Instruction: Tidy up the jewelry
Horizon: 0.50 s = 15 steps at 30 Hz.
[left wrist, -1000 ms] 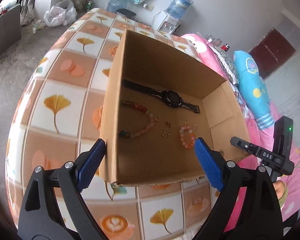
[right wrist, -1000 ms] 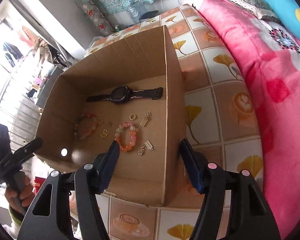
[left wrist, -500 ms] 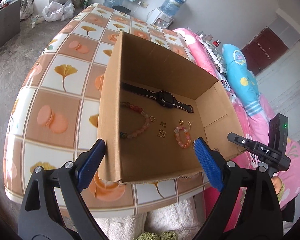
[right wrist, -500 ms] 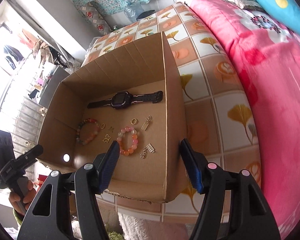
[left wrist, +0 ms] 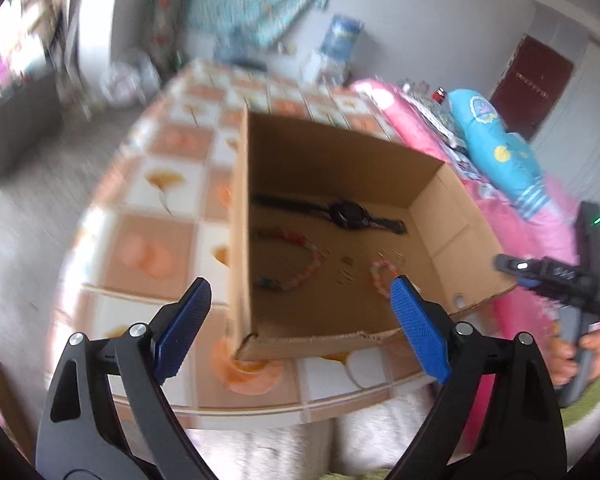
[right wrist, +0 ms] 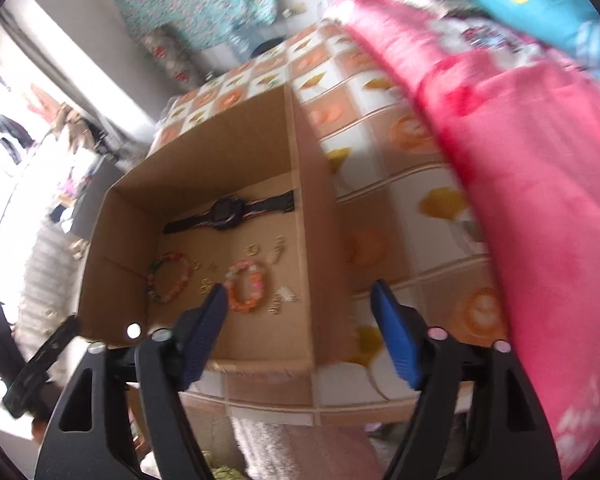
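A table with a ginkgo-leaf patterned cloth (left wrist: pixel 152 240) carries an open brown cardboard box (left wrist: pixel 332 160) – inside lie a black wristwatch (right wrist: pixel 228 214), two pink-orange bead bracelets (right wrist: pixel 246 290) and small gold trinkets (right wrist: pixel 278 302). Left gripper (left wrist: pixel 300 316) and right gripper (right wrist: pixel 300 332) gape wide, empty – the right's jaws just widened.

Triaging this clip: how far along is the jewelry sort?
Looks mostly done: the watch, two bead bracelets and small gold pieces lie spread out on the floor of the cardboard box. Nothing is in hand: left gripper and right gripper are open and empty, in front of the box. No loose jewelry visible on the table, so little seems left.
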### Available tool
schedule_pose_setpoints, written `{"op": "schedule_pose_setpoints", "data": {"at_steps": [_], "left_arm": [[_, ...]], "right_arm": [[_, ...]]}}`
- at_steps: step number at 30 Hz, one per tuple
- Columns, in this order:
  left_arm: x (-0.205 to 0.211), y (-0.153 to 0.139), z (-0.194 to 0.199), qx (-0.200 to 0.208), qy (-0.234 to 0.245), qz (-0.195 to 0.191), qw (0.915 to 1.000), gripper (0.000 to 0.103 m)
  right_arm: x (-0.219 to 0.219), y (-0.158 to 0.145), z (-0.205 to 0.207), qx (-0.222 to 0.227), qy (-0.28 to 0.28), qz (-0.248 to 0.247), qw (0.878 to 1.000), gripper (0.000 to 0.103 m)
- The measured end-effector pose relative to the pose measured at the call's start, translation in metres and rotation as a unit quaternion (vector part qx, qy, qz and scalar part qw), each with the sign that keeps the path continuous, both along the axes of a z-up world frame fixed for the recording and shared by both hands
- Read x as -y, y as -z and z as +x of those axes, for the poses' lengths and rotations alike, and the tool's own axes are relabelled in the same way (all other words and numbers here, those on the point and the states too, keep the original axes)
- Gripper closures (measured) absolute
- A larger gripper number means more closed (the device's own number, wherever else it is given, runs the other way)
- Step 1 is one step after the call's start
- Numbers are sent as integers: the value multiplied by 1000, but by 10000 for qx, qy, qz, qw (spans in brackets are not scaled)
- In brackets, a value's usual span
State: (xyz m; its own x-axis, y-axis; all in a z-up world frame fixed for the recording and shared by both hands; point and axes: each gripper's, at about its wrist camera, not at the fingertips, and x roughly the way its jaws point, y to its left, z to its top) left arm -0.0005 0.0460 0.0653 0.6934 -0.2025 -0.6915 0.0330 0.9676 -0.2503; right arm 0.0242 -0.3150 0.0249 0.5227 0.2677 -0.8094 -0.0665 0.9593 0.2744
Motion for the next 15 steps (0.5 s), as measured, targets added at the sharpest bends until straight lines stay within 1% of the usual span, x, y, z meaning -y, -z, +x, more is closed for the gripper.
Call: {"op": "schedule_pose_setpoints", "data": {"at_steps": [2, 4, 6, 9, 13, 15], "left_arm": [[7, -10, -16, 273, -55, 267, 9993, 10], [15, -18, -33, 470, -126, 520, 9975, 9], [23, -22, -42, 510, -220, 719, 9959, 8], [34, -25, -52, 578, -417, 1029, 9921, 8], [48, -27, -58, 774, -540, 1433, 9852, 8], [55, -27, -60, 784, -570, 1566, 9829, 8]], "right_arm": [[-1, -8, -19, 240, 36, -125, 9996, 28], [-6, -17, -42, 580, 6, -311, 9978, 24], [-14, -22, -58, 835, -23, -534, 9951, 16], [-29, -28, -74, 1100, -108, -810, 9906, 13], [-43, -37, -92, 1453, -158, -927, 9849, 7], [-47, -42, -100, 1680, -69, -993, 9807, 7]]}}
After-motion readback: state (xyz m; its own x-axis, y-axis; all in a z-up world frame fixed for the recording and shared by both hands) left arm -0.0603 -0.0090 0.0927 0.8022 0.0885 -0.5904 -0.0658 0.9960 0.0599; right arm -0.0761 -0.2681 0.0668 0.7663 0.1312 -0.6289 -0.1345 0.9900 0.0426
